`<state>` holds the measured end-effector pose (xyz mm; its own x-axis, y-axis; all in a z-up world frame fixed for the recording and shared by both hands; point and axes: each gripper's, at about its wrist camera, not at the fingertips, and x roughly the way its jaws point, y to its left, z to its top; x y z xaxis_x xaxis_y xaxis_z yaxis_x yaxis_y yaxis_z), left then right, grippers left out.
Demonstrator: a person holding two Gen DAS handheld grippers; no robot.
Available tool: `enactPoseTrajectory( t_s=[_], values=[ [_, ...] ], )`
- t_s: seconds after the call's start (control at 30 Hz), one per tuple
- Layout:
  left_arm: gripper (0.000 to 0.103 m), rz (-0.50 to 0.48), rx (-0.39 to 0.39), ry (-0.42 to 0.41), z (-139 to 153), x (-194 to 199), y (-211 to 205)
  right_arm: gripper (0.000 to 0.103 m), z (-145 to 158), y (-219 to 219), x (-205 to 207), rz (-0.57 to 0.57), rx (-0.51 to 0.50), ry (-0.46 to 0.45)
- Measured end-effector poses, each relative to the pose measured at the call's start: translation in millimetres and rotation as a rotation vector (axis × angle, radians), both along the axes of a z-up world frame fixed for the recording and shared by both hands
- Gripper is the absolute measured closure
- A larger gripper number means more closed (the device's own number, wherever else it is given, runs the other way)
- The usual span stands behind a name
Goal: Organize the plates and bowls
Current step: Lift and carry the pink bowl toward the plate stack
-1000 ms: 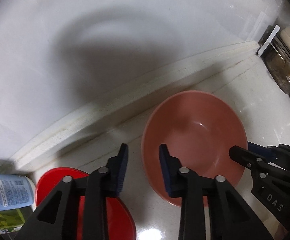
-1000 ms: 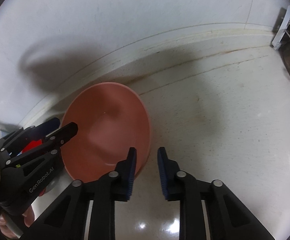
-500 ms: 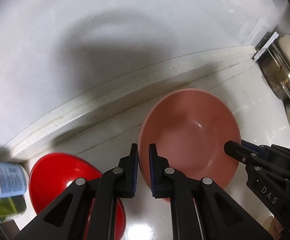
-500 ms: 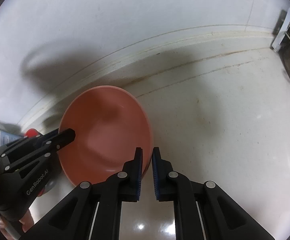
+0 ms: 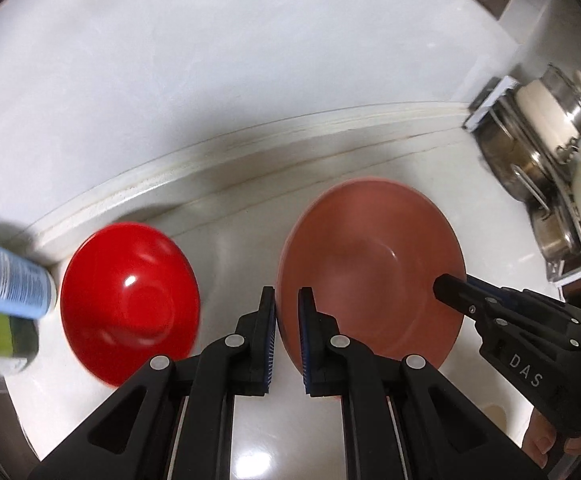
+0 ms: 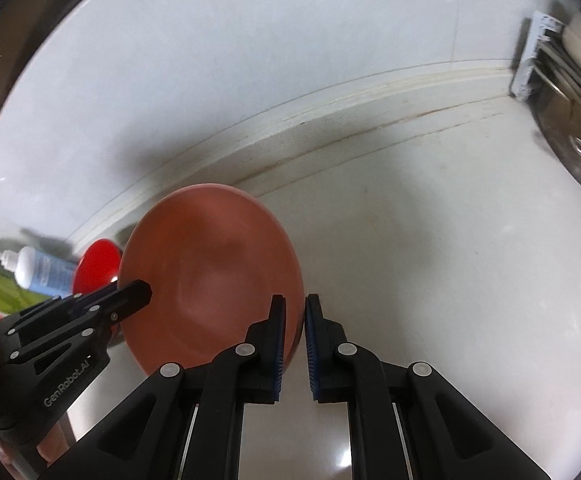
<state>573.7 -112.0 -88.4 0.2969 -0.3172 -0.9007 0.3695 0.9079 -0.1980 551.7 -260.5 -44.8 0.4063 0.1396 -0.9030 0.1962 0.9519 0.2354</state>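
A: Item: pink bowl (image 5: 370, 272), above the countertop (image 6: 430, 240), opposite rims pinched by left gripper (image 5: 287, 322) and right gripper (image 6: 295, 334).
B: Step?
A: Carrying, seemingly. Next: nest it with the red bowl (image 5: 130, 300) alongside, kept level.
B: Unclear?
A: Bowl blurred; underside hidden; dish rack (image 5: 538, 168) cut off.

We count two bowls on the counter (image 5: 370, 184): one pink bowl (image 5: 370, 264) to the right and one red bowl (image 5: 130, 300) to the left. We see one bottle with a blue label (image 5: 6, 276) at the far left edge. Two hand-held grippers are in view, the left hand-held gripper (image 5: 287, 332) and the right hand-held gripper (image 6: 295, 340). At the far right sits one rack of metal pots (image 5: 530, 176); we cannot tell how many.
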Motion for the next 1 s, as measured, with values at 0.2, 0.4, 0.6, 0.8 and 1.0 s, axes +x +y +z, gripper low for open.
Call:
enactPoseTrajectory(
  t_s=[0.2,0.4,0.6,0.8,1.0],
  values=[
    [0.091,-0.008,-0.025,-0.021,15.9,-42.6,-0.4,0.092,18.7,-4.9,-40.5,0.004,-0.014,-0.030],
    [0.091,-0.004,-0.079,-0.016,23.1,-82.3,-3.9,0.092,33.2,-11.6,-72.7,-0.008,-0.030,-0.052],
    [0.091,-0.017,-0.106,-0.013,29.4,-121.1,-13.8,0.092,45.6,-20.8,-108.2,-0.022,-0.060,-0.071],
    [0.091,-0.044,-0.116,-0.015,34.6,-153.2,-22.9,0.092,45.5,-36.4,-146.8,-0.059,-0.047,-0.077],
    [0.090,-0.060,-0.120,-0.001,34.6,-174.2,-33.1,0.092,43.4,-44.4,-176.8,-0.084,-0.050,-0.082]
  ],
)
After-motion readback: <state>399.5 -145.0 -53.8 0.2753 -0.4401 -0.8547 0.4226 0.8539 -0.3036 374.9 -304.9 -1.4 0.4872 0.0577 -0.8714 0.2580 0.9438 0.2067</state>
